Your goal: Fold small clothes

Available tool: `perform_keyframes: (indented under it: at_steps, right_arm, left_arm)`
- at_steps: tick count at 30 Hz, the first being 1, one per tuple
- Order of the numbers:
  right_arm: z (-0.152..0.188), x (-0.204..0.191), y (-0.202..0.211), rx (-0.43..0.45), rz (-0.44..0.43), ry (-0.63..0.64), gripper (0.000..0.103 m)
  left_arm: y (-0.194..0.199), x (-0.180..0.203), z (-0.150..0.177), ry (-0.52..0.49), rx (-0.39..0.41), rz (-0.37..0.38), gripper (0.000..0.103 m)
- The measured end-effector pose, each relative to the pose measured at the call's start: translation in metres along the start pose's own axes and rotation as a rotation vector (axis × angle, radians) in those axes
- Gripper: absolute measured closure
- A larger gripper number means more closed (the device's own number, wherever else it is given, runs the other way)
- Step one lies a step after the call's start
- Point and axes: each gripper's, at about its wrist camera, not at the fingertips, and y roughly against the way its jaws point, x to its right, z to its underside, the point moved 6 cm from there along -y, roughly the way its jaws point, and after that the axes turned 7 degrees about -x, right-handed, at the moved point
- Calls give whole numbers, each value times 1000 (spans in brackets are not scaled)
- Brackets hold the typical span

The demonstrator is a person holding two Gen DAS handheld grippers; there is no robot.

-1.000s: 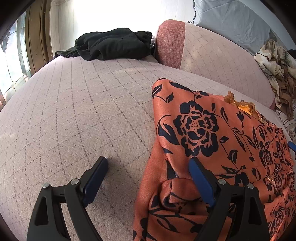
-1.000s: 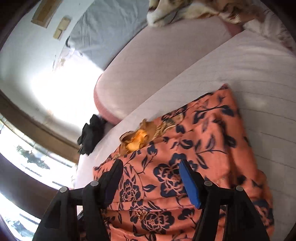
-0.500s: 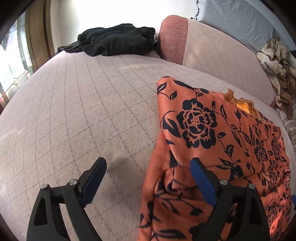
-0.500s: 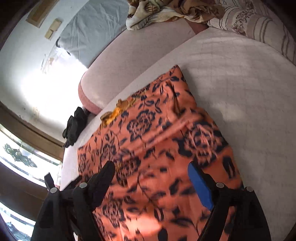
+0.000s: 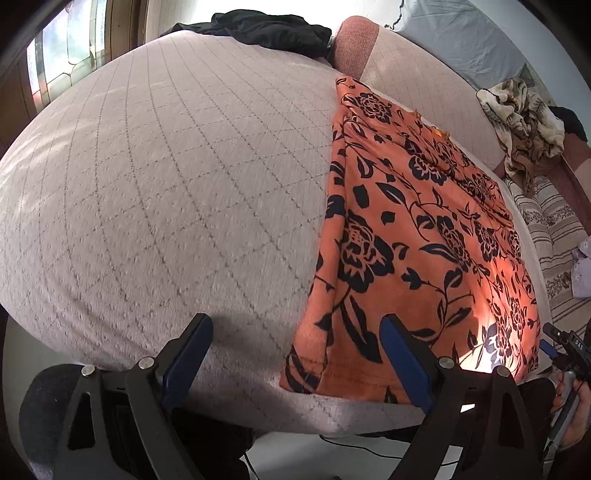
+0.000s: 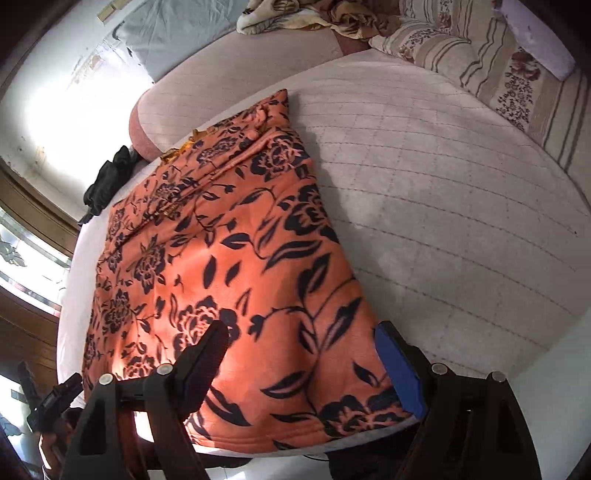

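Note:
An orange garment with black flowers lies flat as a long strip on the pale quilted bed, its hem at the near edge. My left gripper hovers open above that edge; its right finger is over the garment's near left corner and its left finger is over bare quilt. In the right wrist view my right gripper stands open over the garment at its near right corner, with nothing pinched. Each gripper shows at the edge of the other's view, held by a hand.
Black clothes lie at the bed's far end beside a pink bolster. A crumpled beige blanket and striped floral pillows line the right side. A window is on the left, and white floor lies below the near edge.
Both grippers have drawn back to the bed's near edge, so the whole garment now shows. The fold by the left gripper is gone and the cloth lies flat. The right jaws stand wider.

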Motion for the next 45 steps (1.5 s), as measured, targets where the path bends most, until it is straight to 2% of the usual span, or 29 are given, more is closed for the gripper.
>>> perform_keyframes:
  at_steps: [4, 8, 10, 12, 13, 14, 15, 16, 17, 18, 19, 21, 22, 23, 25, 26, 27, 28, 29, 30, 34, 35, 37, 39, 40, 41, 43, 44, 45]
  right_arm:
    - [11, 21, -8, -57, 30, -10, 19]
    - [14, 30, 3, -17, 39, -23, 19]
    - [18, 36, 0, -45, 11, -59, 19]
    - [22, 32, -1, -70, -28, -36, 22]
    - [26, 26, -3, -91, -43, -8, 37]
    - [29, 23, -4, -106, -35, 12, 47]
    - [31, 21, -5, -112, -34, 21, 53]
    - [32, 21, -5, -117, -50, 15, 71]
    - [33, 21, -3, -117, -88, 2, 78]
    - [34, 20, -2, -114, -112, -4, 78]
    - [35, 20, -1, -106, -100, -1, 78]
    - [34, 21, -2, -101, -78, -1, 75]
    - [34, 21, -5, -115, -77, 1, 66]
    - [32, 19, -7, -119, -88, 7, 53]
    - [31, 10, -10, -123, -106, 38, 43]
    - [31, 7, -12, -129, -89, 58, 44]
    - [31, 6, -14, -132, -84, 66, 47]
    - [31, 8, -14, -138, -84, 62, 74]
    - [29, 11, -14, -146, -104, 45, 93]
    - [28, 14, -12, -155, -158, 7, 93]
    - [17, 11, 18, -86, -249, -36, 93]
    - [14, 11, 25, -66, -260, -46, 92]
    - [10, 16, 23, -58, -262, -74, 87]
    - [12, 23, 4, -111, -239, -100, 76]
    - [15, 26, -5, -138, -228, -117, 64]
    - [18, 25, -12, -157, -237, -122, 50]
    - [19, 20, -12, -136, -267, -111, 41]
    - [19, 18, -13, -134, -260, -104, 43]
    - [19, 17, -15, -134, -259, -98, 48]
  left_arm:
    - [-5, 8, 3, -50, -10, -29, 11]
    - [-7, 11, 6, -63, -5, -51, 11]
    - [-10, 14, 8, -86, -10, -90, 12]
    - [-11, 19, 11, -120, -14, -118, 12]
    - [-11, 21, 11, -133, -13, -127, 20]
    - [-8, 22, 11, -140, 0, -145, 45]
    - [-4, 22, 11, -139, 18, -154, 59]
    - [-2, 23, 10, -133, 16, -120, 77]
    - [-2, 23, 10, -123, 7, -100, 79]
    - [-2, 23, 10, -116, 7, -96, 79]
    - [-3, 24, 9, -115, 6, -96, 78]
    - [-4, 26, 8, -111, 8, -91, 68]
    - [-5, 28, 9, -113, 7, -78, 54]
    - [-6, 32, 10, -120, 2, -60, 38]
    - [-12, 40, 12, -161, -15, -71, 30]
    - [-13, 44, 13, -184, -14, -106, 37]
    - [-12, 45, 14, -195, -3, -131, 50]
    - [-10, 45, 12, -200, 3, -128, 83]
    - [-9, 46, 10, -187, -15, -64, 96]
    - [-3, 44, 7, -147, -23, -17, 96]
    - [40, 50, -7, -107, 89, 42, 96]
    - [43, 50, -9, -97, 102, 45, 93]
    - [29, 46, -7, -80, 71, 11, 88]
    - [-3, 38, 1, -61, -26, -43, 67]
    - [-15, 35, 5, -46, -63, -51, 60]
    - [-12, 37, 6, -57, -19, -55, 53]
    - [-11, 48, 5, -106, -22, -43, 40]
    - [-11, 52, 4, -131, -19, -56, 61]
    - [-12, 53, 3, -150, -19, -74, 90]
